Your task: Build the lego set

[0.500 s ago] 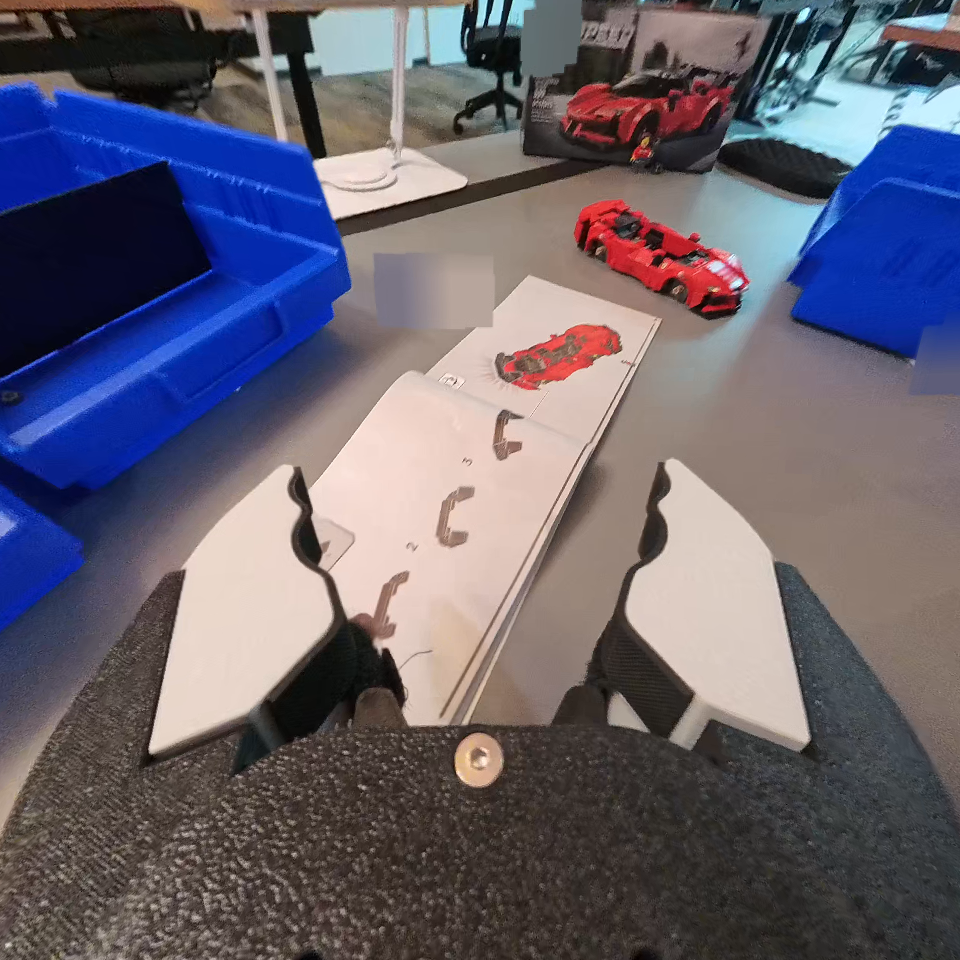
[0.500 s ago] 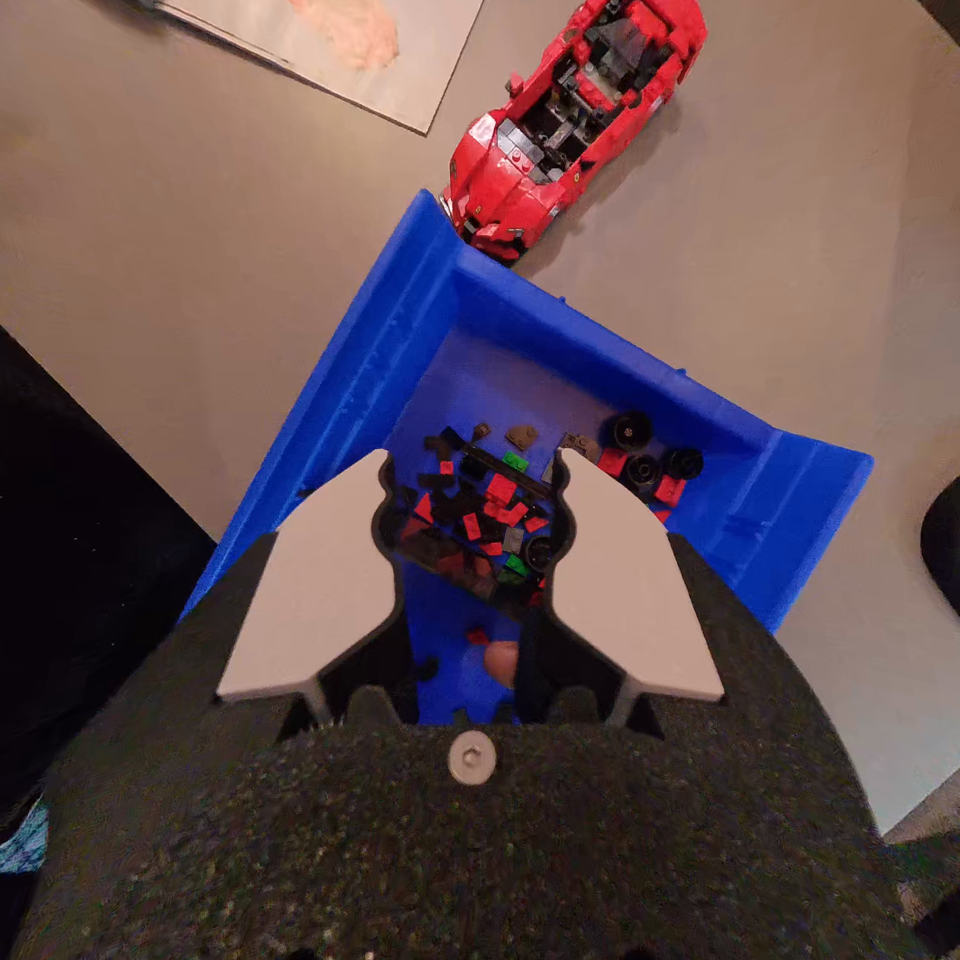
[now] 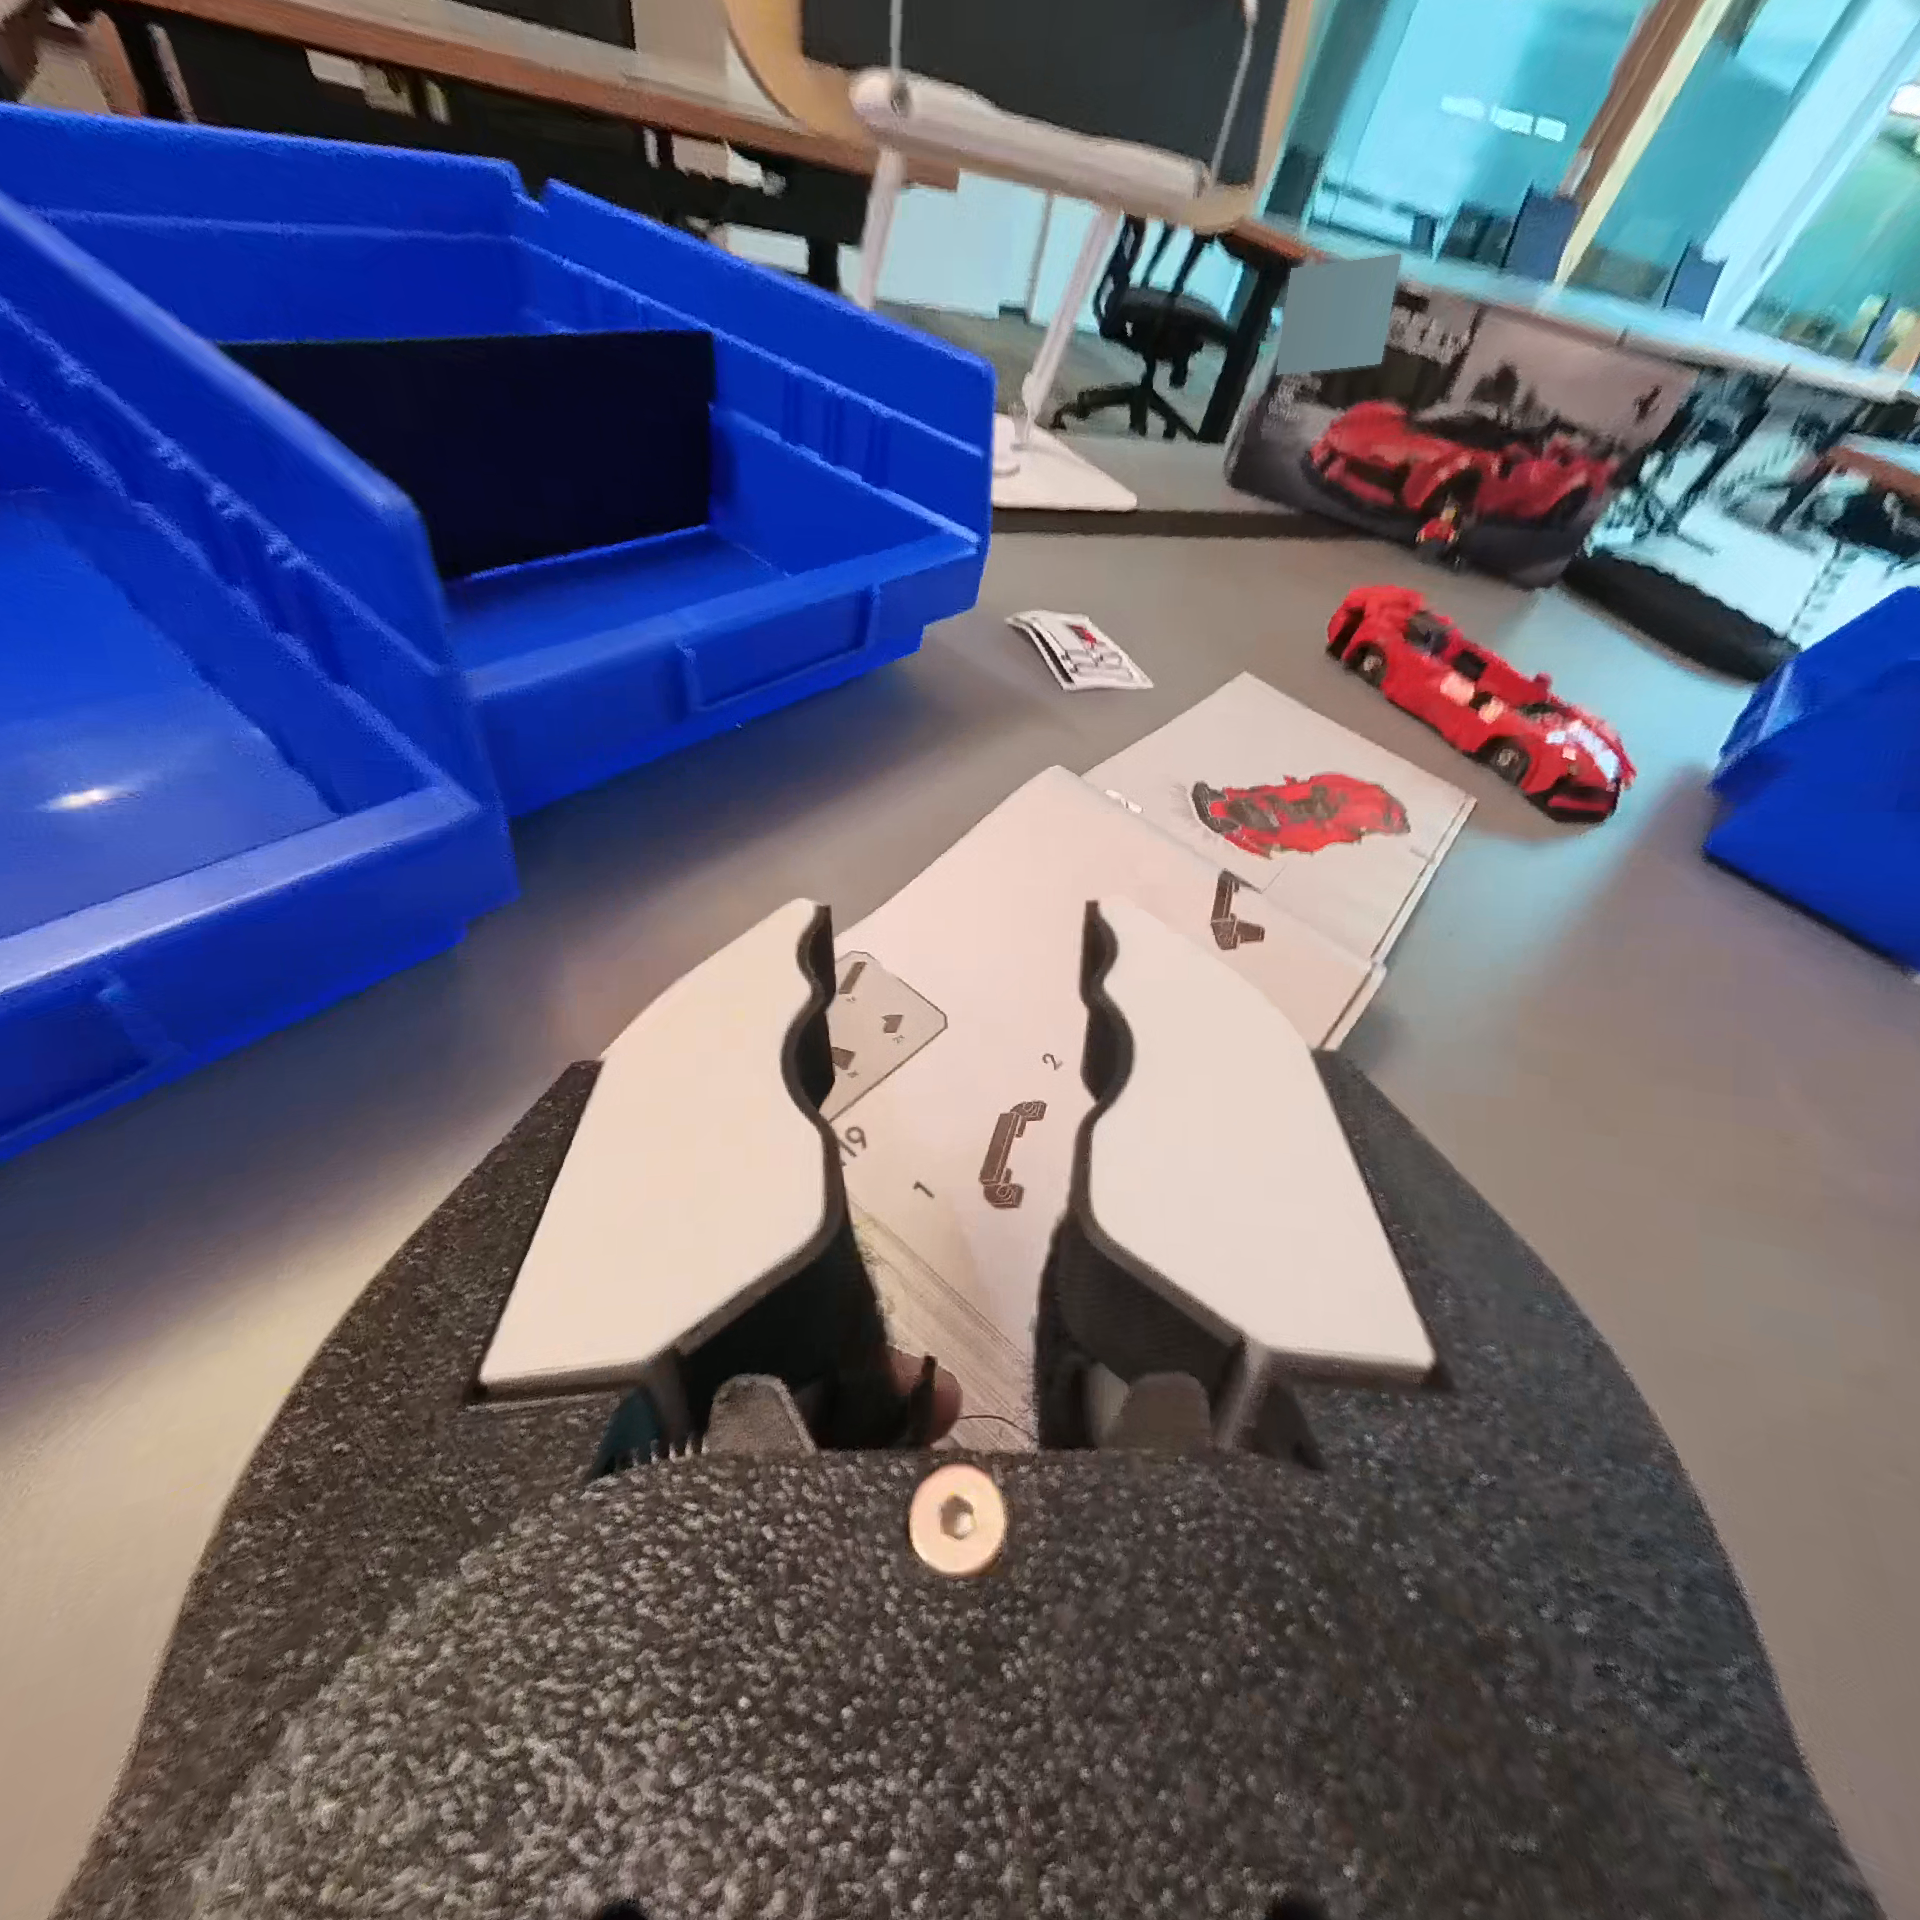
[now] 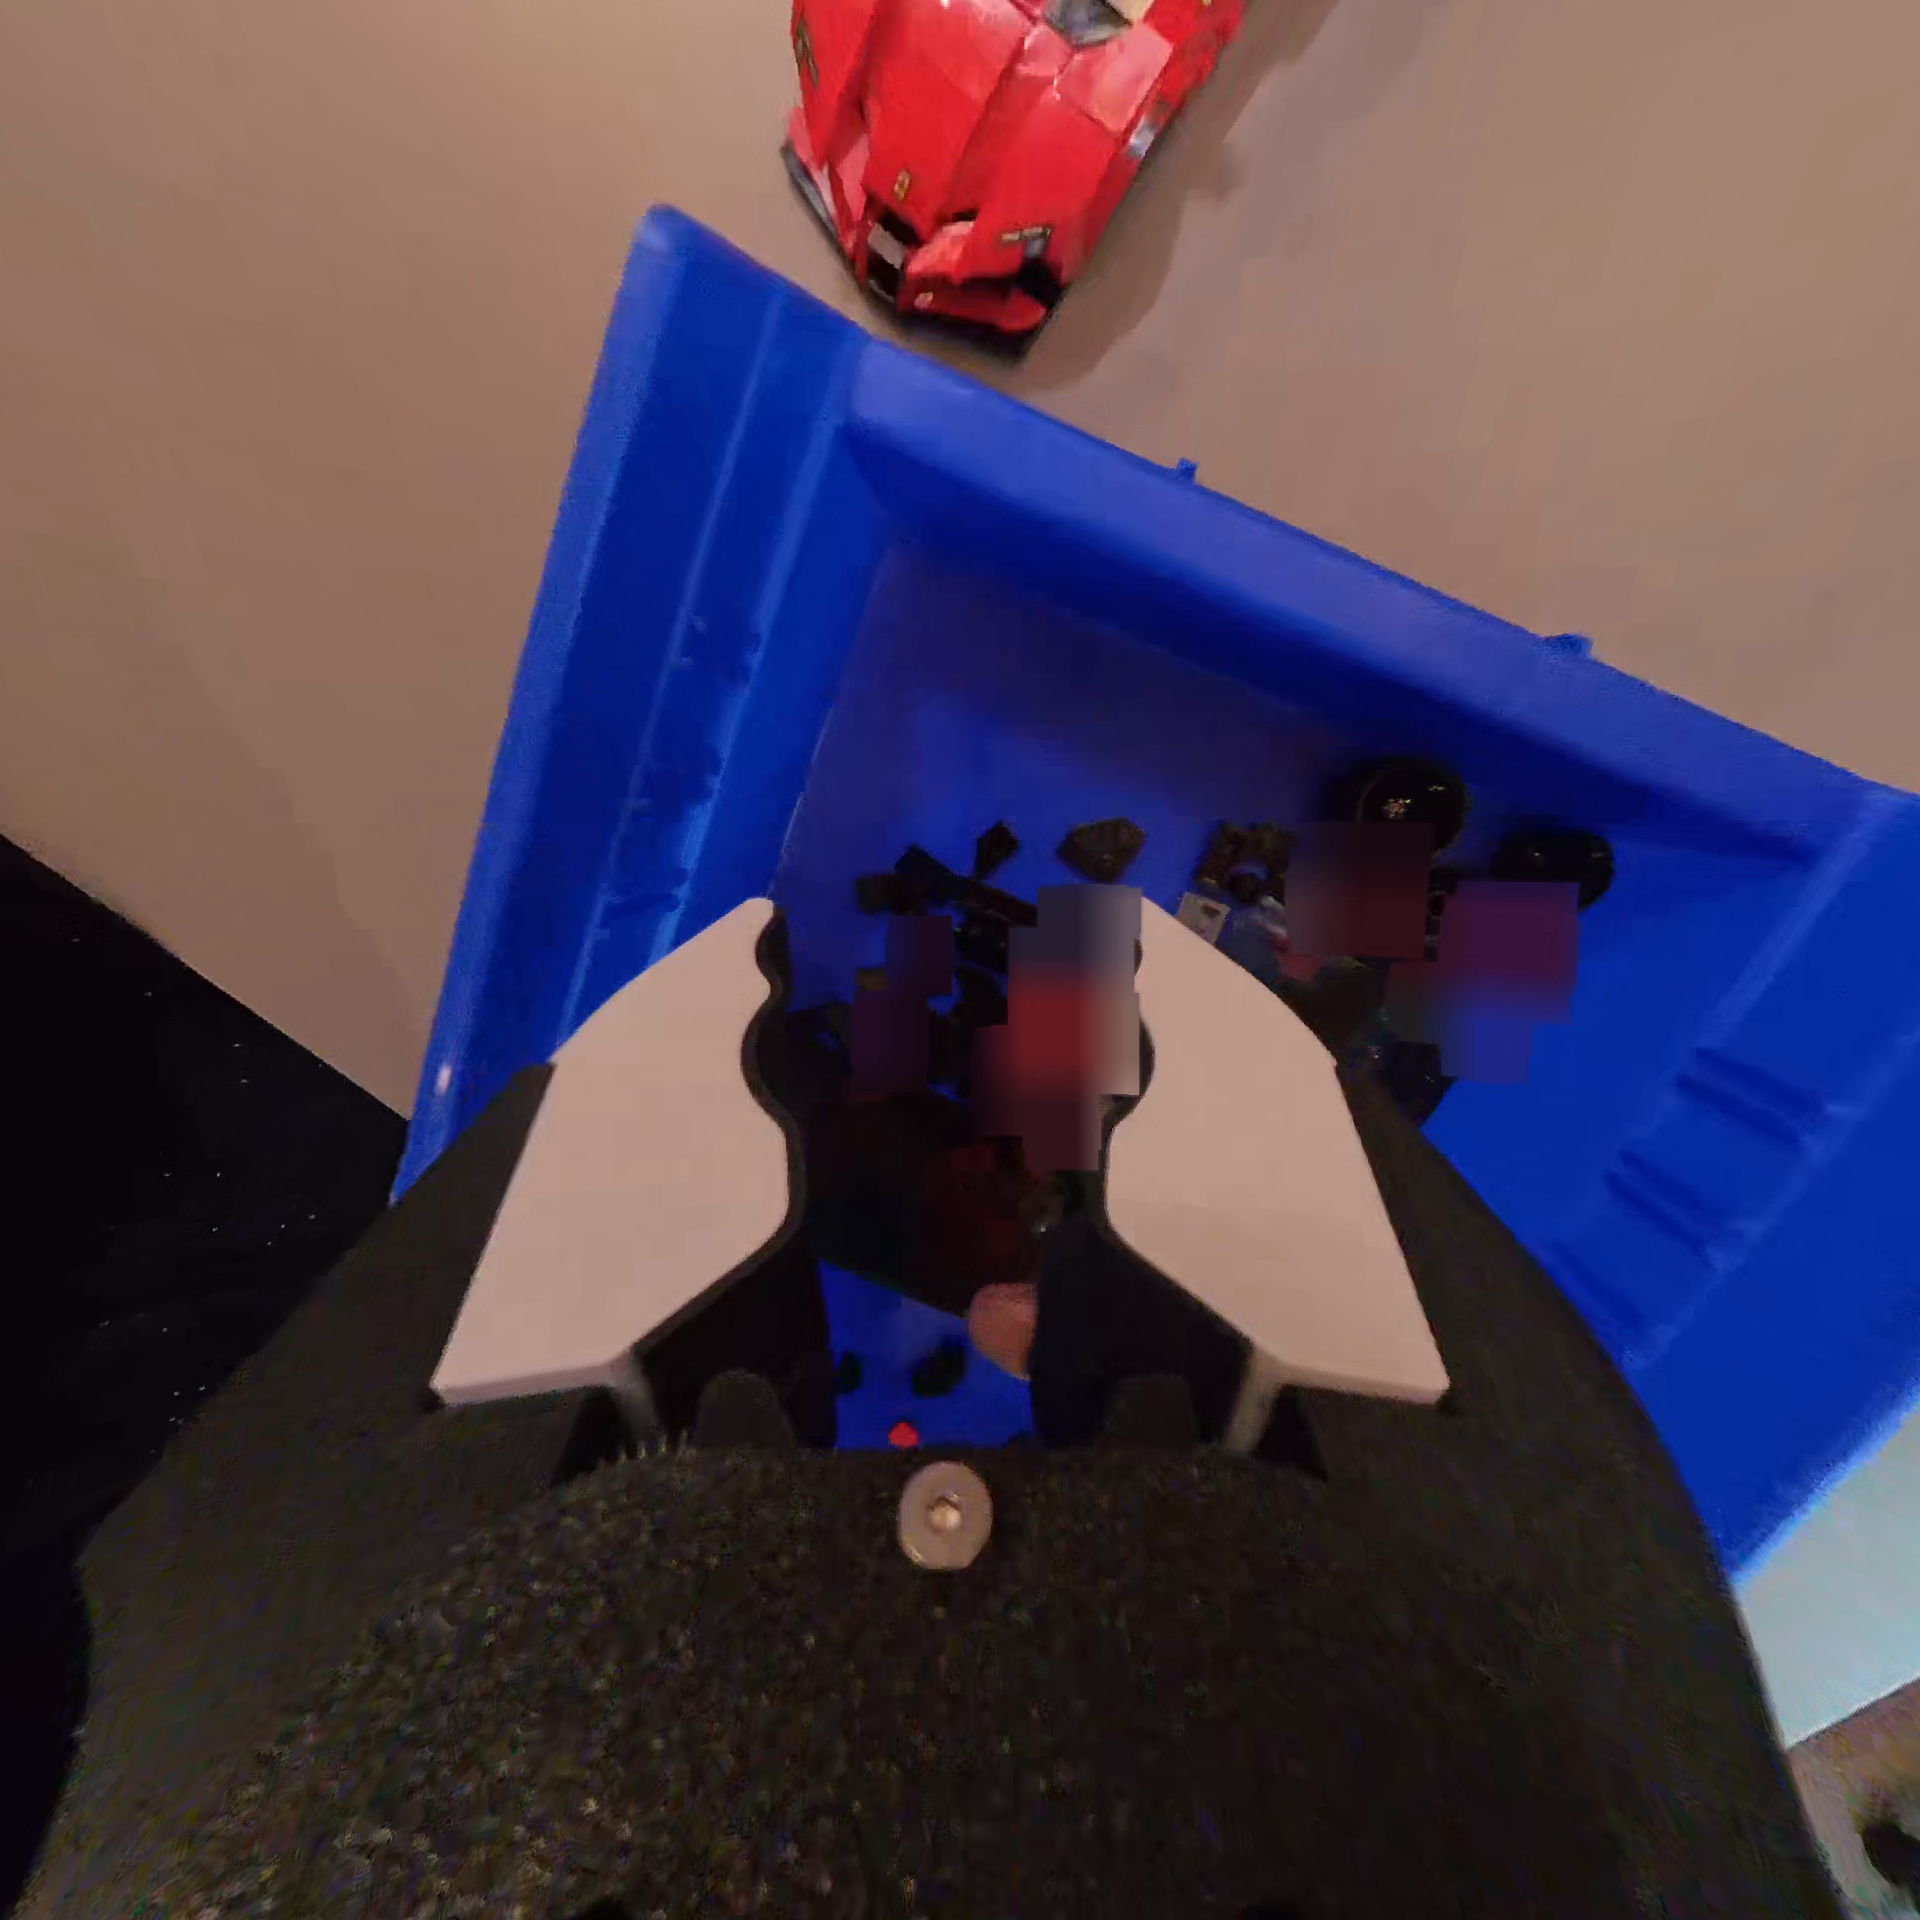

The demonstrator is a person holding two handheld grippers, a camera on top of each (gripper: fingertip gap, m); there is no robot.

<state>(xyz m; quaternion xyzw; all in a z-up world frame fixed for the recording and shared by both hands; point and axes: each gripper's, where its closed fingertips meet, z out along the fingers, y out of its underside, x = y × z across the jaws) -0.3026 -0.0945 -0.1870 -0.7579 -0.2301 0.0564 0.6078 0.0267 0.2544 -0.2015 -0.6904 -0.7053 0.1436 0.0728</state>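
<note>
Lego car (image 3: 1475, 698), red and seemingly fully built, sits toward the desk's (image 3: 1558, 1195) far right side, so little looks left. Leftmost, two blue bins (image 3: 644, 582) appear empty apart from a dark divider. Mid-desk, the left gripper (image 3: 956, 1039) hovers narrowly parted, holding nothing, above the open instruction booklet (image 3: 1039, 883). Rightmost, the right gripper (image 4: 951, 1039), part-open, dips into a blue bin (image 4: 1143, 540) of loose pieces (image 4: 1101, 842); whether it grips one, I cannot tell.

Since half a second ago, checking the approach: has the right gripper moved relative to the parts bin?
Yes. The right gripper has dropped closer into the blue bin, toward the loose pieces.
</note>
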